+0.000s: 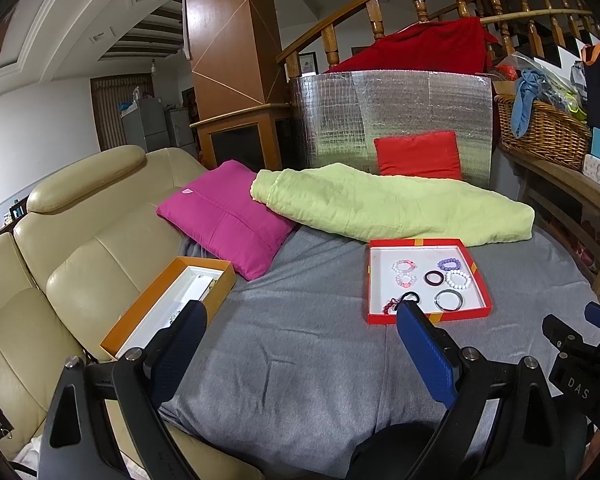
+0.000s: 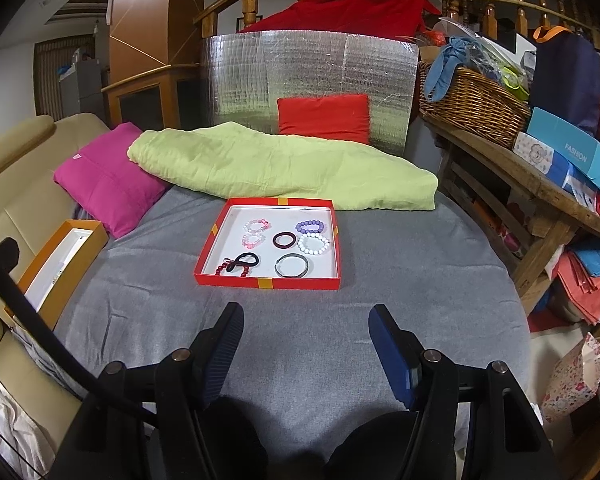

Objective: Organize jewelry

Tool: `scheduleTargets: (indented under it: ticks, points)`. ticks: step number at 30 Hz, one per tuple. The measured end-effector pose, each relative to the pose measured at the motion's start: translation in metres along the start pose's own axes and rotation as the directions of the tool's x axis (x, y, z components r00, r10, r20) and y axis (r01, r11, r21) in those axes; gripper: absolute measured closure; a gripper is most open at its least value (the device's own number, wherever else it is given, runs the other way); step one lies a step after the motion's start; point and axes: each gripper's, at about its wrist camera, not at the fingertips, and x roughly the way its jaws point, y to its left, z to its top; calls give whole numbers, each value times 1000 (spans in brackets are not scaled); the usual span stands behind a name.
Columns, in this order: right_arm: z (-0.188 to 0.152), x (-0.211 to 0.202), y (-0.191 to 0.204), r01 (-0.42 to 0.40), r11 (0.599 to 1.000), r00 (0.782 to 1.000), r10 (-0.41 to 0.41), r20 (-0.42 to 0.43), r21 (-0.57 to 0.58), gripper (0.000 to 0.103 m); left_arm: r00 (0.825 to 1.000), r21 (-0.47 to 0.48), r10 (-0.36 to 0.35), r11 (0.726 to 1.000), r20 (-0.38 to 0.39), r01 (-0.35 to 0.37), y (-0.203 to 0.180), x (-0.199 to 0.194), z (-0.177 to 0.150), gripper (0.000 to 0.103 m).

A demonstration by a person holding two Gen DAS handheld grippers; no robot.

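Bracelets lie in red tray [image 2: 266, 283], straight ahead of right gripper [image 2: 306, 334], jaws wide, empty. Left gripper [image 1: 300, 326] also wide, empty; tray ahead-right of it. Orange box [image 2: 80, 256] left of tray. Right gripper looks better lined up.

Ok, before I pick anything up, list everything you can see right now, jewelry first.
red tray: 1, red with white floor, centre of the grey cover
bracelets: about 8 in the tray; pink bead pair, purple beads, white beads, dark ring, grey bangle, red beads under a black loop
orange box: 1, white inside, on the beige sofa
magenta cushion: 1, behind the orange box
green blanket: 1, behind the tray
red cushion: 1, against the silver foil panel
wicker basket: 1, brown, right-hand shelf
left gripper: open, empty
right gripper: open, empty
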Motion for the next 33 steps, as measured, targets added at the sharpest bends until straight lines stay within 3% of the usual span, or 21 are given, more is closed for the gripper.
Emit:
scheduleTargets:
  ticks: [33]
  points:
    - [-1, 0, -2, 0, 1000, 1000, 0, 2, 15, 34, 1000, 21, -11, 1000, -2, 11, -1, -2, -4, 7]
